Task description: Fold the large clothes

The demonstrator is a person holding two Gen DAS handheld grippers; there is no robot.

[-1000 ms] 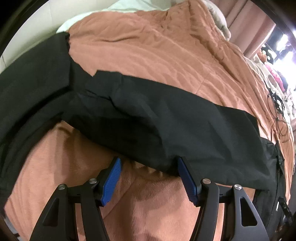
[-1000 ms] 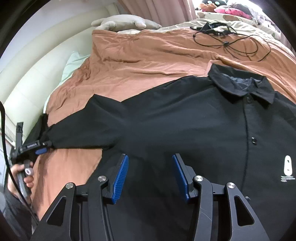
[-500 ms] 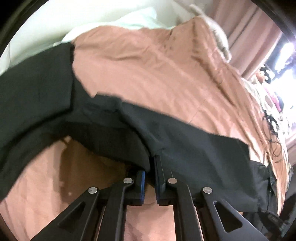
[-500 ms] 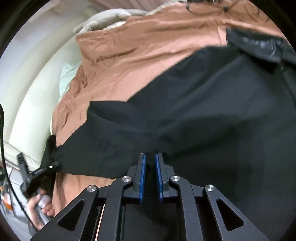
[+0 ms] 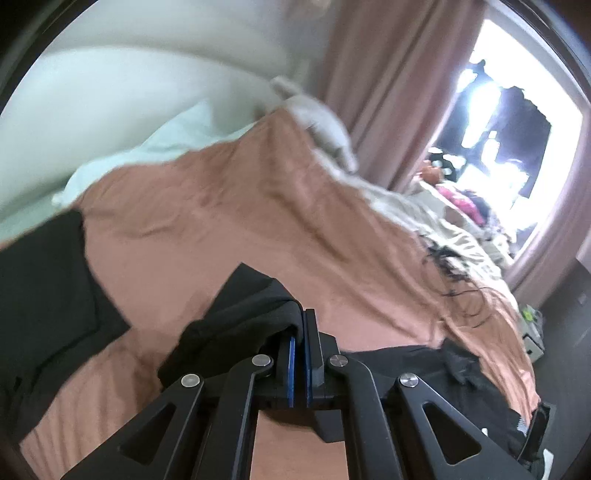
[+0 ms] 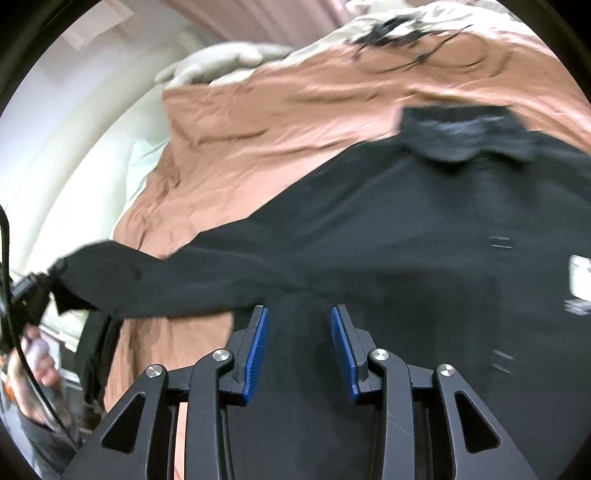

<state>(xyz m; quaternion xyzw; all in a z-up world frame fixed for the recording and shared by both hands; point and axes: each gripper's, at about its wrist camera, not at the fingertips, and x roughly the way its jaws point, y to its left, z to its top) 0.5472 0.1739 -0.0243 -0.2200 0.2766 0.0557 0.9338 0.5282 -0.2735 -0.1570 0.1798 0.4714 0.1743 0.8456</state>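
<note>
left gripper (image 5: 300, 347) clenching black shirt (image 6: 406, 240) sleeve | right gripper (image 6: 299, 347) jaws opening, released, above the fabric | carrying sleeve toward 3 o'clock, keeping taut

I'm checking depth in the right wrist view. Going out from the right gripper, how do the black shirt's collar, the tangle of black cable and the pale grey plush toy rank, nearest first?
From the right gripper:
1. Black shirt's collar, upper right, on the shirt.
2. Tangle of black cable, top, on the brown bedspread beyond the collar.
3. Pale grey plush toy, upper left, at the bed's far end.
Cable and toy are nearly too close to call.

shirt (image 6: 406, 240) on blanket (image 6: 295, 122), pillow (image 5: 166, 136) behind
</note>
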